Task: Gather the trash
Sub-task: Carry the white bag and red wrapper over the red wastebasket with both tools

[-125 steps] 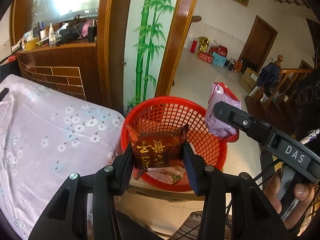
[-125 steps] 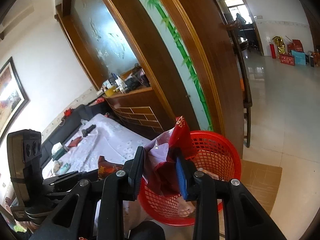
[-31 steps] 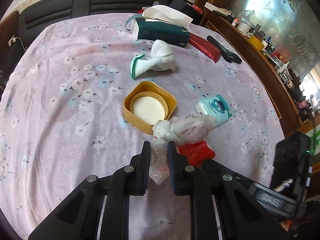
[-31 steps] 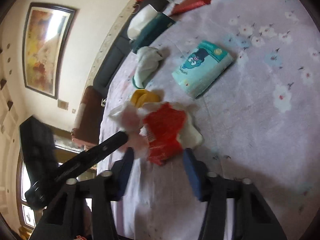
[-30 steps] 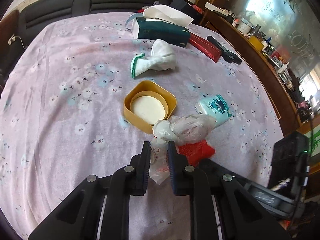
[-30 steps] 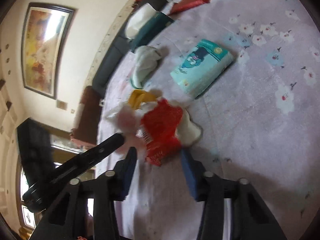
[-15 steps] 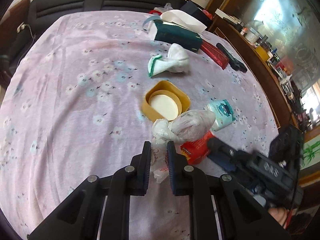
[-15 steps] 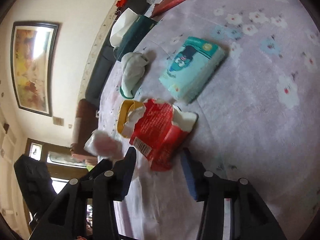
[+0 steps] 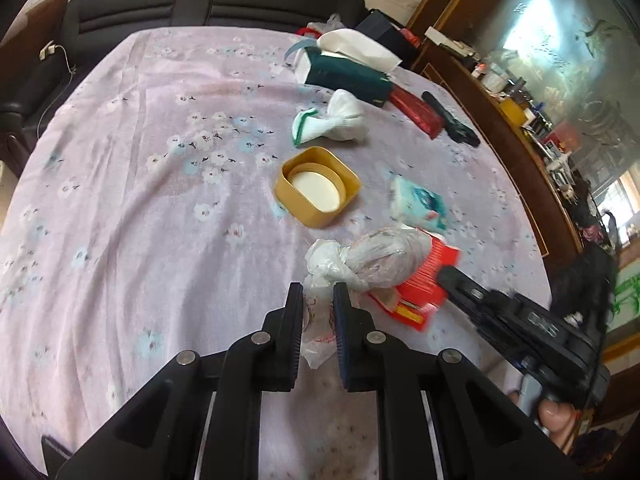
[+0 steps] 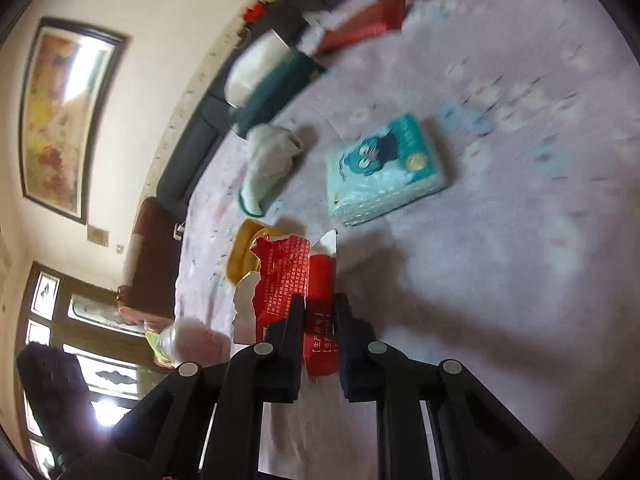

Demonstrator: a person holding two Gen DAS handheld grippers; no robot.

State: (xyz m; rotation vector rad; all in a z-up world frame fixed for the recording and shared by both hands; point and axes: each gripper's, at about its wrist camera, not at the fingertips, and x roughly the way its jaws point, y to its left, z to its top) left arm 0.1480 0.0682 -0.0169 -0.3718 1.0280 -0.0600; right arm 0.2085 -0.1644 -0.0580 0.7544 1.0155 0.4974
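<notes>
Now we pinch the knotted plastic bag (image 9: 372, 258) in our left claw (image 9: 318, 320) and the torn red packet (image 10: 298, 276) beside it in our right claw (image 10: 319, 320); lift both straight off the counter (image 9: 160, 200), grips firm.

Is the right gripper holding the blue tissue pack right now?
No, the right gripper is shut on the torn red box, while the blue tissue pack lies apart on the tablecloth.

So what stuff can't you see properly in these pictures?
- Clear plastic bag: its contents are too cloudy to tell, left wrist view.
- Red torn box: its lower end is hidden between the right gripper fingers.
- Right wrist view: motion blur smears the far table things.
- Bag's tail: covered by the left gripper.
</notes>
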